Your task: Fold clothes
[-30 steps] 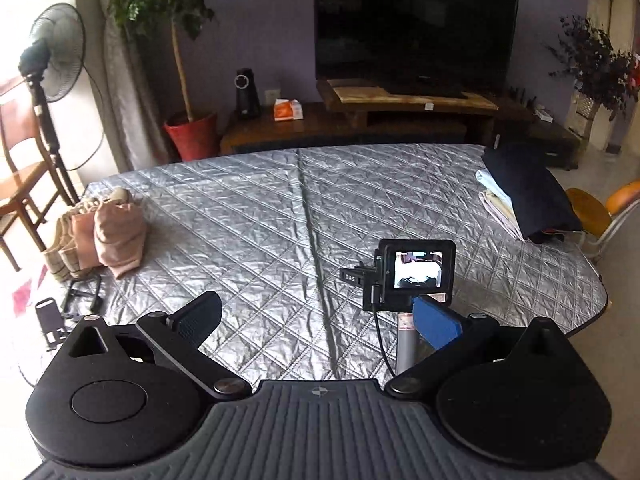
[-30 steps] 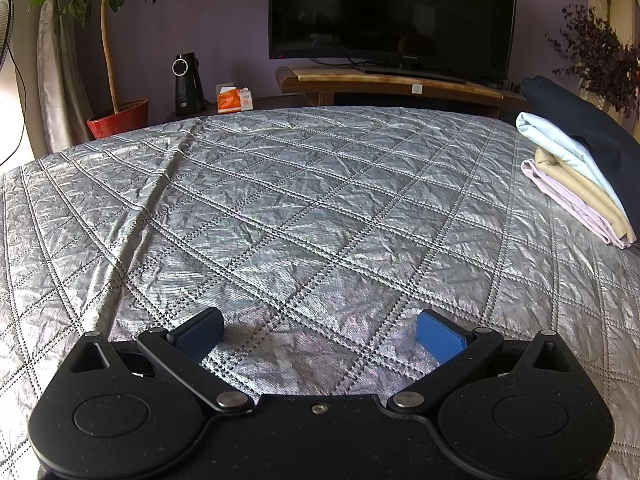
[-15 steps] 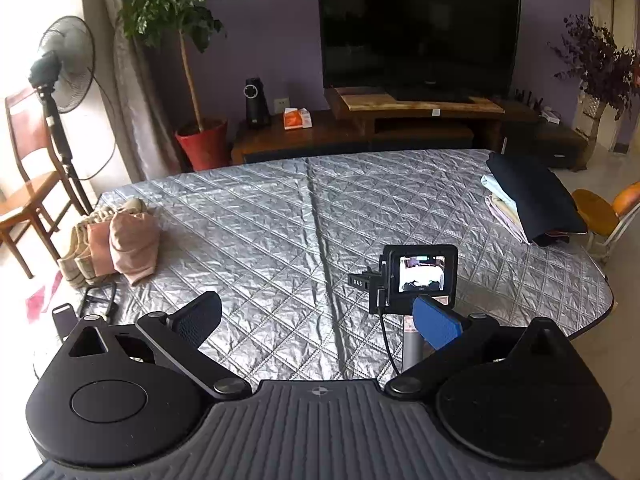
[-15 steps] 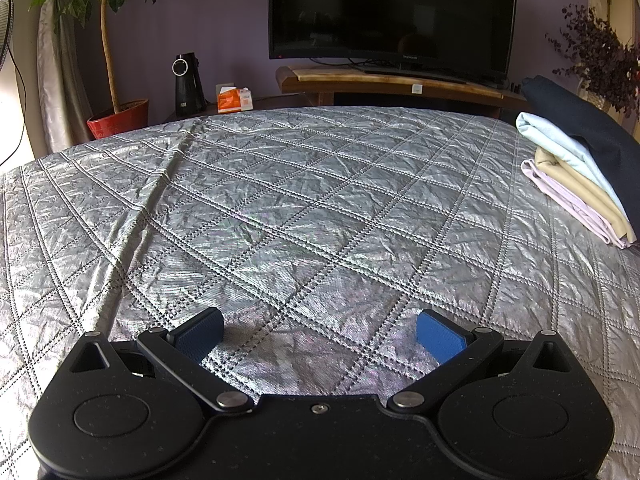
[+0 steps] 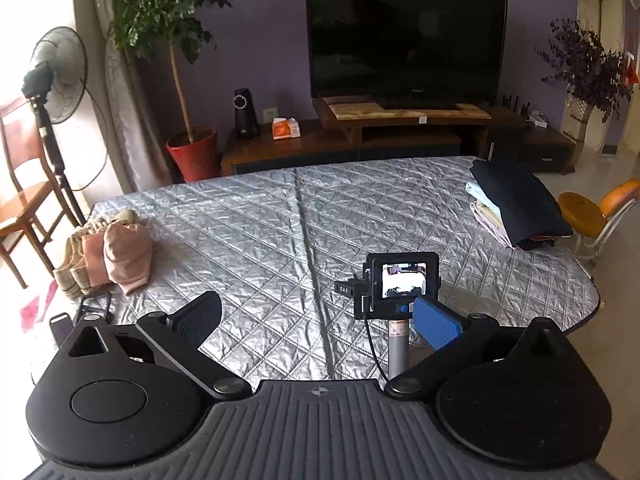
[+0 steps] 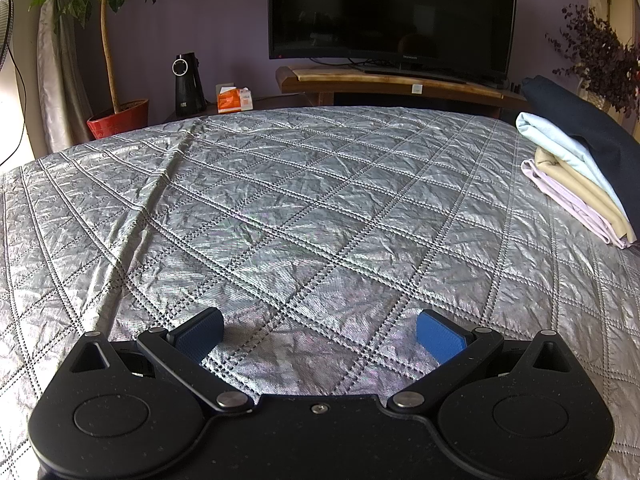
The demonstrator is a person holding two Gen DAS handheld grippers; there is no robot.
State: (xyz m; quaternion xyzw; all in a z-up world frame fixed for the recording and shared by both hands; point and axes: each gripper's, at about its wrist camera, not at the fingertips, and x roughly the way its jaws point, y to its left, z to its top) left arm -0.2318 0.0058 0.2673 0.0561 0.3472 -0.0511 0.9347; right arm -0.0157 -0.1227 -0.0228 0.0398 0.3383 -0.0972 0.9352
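Desk [image 5: 280, 216] under a silver quilted cover fills both views; clothes lie at its two ends, well apart from both sets of tongs. In the left wrist view the left tongs [image 5: 318, 318] hang above the near edge of the desk, jaws spread wide and holding nothing; a crumpled pile of unfolded clothes [image 5: 108, 250], pink and beige, sits at the far-left edge of the desk, well to the left of the tongs; a stack of folded clothes [image 5: 516, 210], topped by a dark navy piece, rests at the far-right edge. A small camera with a lit screen [image 5: 402, 284] stands on a grey pole just beside the blue right-hand pad, near the desk's near edge.

In the right wrist view the right tongs [image 6: 320, 334] sit low over the bare cover, jaws likewise spread and empty; whether they touch the cover cannot be told; the folded stack [image 6: 576, 172] shows pale blue, tan and lilac layers under the navy piece, far to the right of the tongs; nothing lies between the pads.

Beyond the desk stand a television [image 5: 404, 34] on a wooden unit, a potted plant [image 5: 194, 152] in a red pot, and a standing fan [image 5: 56, 72] at the far left.
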